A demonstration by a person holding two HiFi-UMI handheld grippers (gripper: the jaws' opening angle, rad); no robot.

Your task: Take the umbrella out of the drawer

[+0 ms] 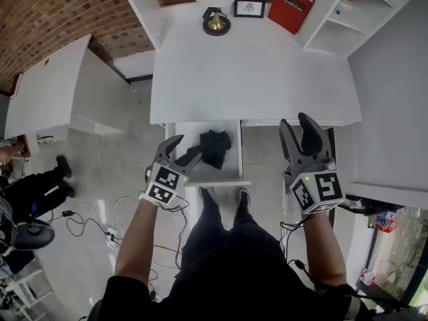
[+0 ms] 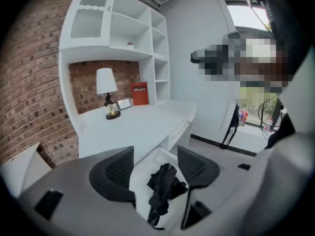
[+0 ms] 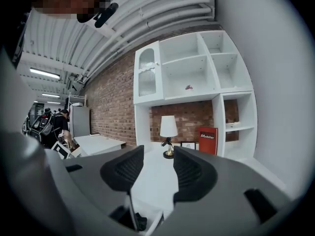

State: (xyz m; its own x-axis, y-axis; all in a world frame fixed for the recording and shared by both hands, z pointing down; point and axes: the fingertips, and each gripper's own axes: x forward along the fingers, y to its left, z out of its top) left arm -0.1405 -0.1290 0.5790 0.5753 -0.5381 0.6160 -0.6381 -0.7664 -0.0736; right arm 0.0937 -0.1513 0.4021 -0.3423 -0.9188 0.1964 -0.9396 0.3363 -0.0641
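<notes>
The black folded umbrella (image 1: 215, 146) lies crumpled in the open white drawer (image 1: 194, 170) under the desk's front edge. My left gripper (image 1: 187, 146) hangs over the drawer's left side, pointing down at the umbrella. It is open, with its tips just short of the fabric. In the left gripper view the umbrella (image 2: 165, 187) shows low in the gap of the left gripper (image 2: 155, 163), untouched by the pads. My right gripper (image 1: 295, 120) is open and held level at the desk's front edge, right of the drawer. The right gripper (image 3: 157, 168) holds nothing; the umbrella (image 3: 138, 222) peeks in at the bottom.
On the white desk (image 1: 247, 72) stand a lamp (image 1: 216, 19), a small picture frame (image 1: 249, 7) and a red book (image 1: 291, 7). White shelves (image 1: 348, 19) rise at the right. Another white table (image 1: 47, 92) stands left. Cables (image 1: 87, 219) lie on the floor; my feet (image 1: 224, 196) stand below the drawer.
</notes>
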